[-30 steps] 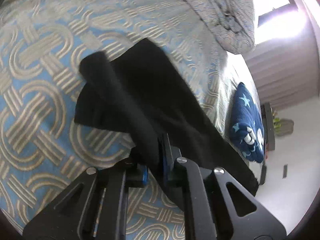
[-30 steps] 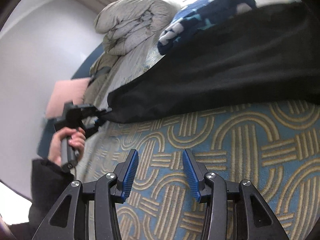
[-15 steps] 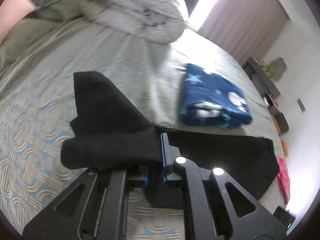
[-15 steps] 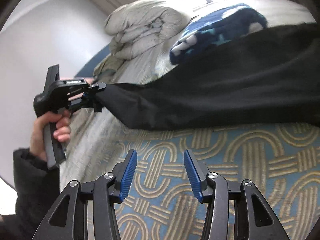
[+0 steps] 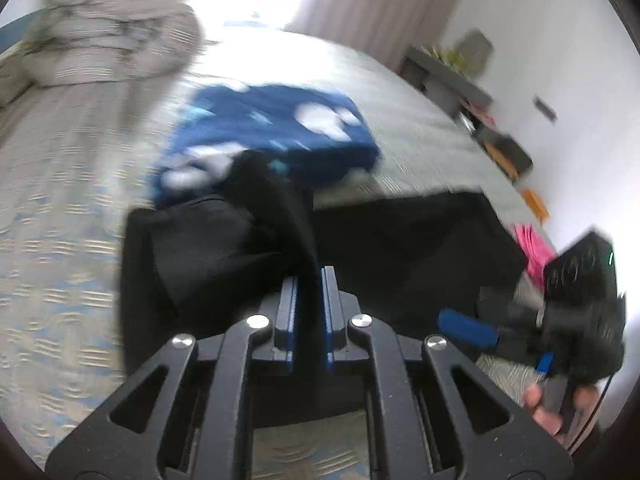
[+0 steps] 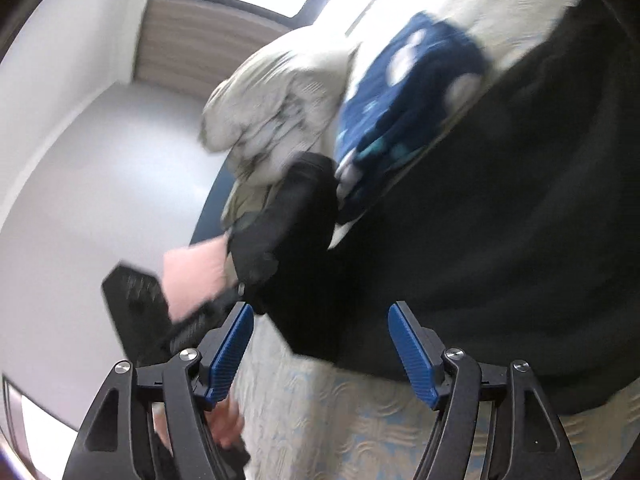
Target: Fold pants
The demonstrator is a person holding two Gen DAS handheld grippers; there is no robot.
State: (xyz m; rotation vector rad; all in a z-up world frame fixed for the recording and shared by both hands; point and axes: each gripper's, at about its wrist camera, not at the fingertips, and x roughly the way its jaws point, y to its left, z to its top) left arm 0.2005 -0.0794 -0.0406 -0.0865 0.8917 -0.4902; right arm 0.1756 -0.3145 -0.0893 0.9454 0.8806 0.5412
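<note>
The black pants (image 5: 404, 240) lie across the patterned bedspread (image 5: 52, 264). My left gripper (image 5: 307, 280) is shut on one end of the pants and holds it lifted and doubled over the rest. In the right wrist view the pants (image 6: 500, 208) fill the right side, and the left gripper (image 6: 192, 320) shows at the left with cloth in it. My right gripper (image 6: 322, 344) is open and empty, its blue pads (image 6: 412, 356) either side of the pants' near edge. It also shows in the left wrist view (image 5: 520, 328) at the right.
A folded blue star-print blanket (image 5: 276, 128) lies just behind the pants. A bundled grey duvet (image 5: 116, 28) sits at the head of the bed. A shelf unit (image 5: 472, 96) and pink item (image 5: 532, 248) stand past the bed's right edge.
My left gripper has swung the held pants end across toward the right gripper, folding it over the rest. The right gripper has moved up to the pants' edge and opened wider.
</note>
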